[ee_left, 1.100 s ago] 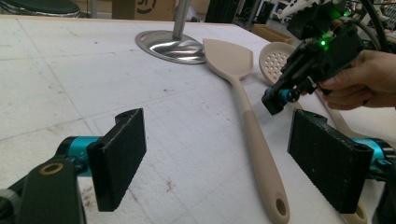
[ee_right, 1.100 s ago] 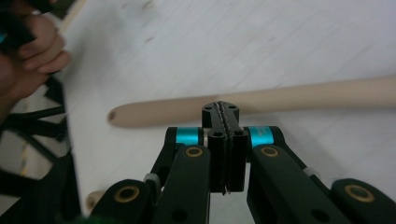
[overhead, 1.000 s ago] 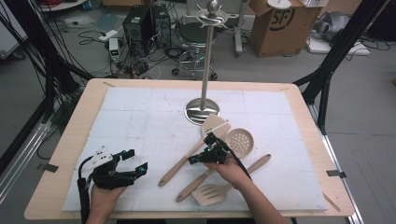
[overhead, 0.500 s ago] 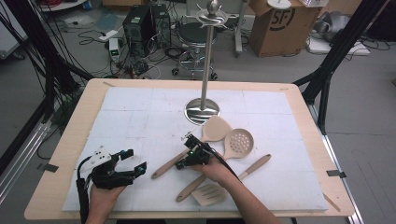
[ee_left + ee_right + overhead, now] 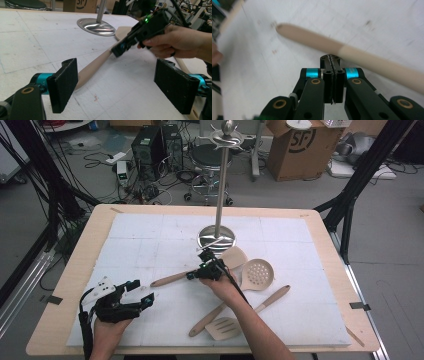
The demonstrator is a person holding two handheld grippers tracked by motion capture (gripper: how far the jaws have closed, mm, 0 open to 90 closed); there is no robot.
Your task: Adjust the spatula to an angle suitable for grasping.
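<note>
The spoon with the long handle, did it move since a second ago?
Yes. The right gripper, jaws shut against the spoon, slid left, swinging its handle leftward. The left gripper, slotted spoon and spatula stayed put.

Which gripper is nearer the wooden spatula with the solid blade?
Right. The right gripper, jaws shut, is right at the spatula handle, pressing against or just above it. The left gripper, jaws open, sits apart, near the handle's free end.

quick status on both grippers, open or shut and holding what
Left gripper: open, holding nothing, resting on the table.
Right gripper: shut, its tips right at the wooden spoon handle; a grip cannot be told.
</note>
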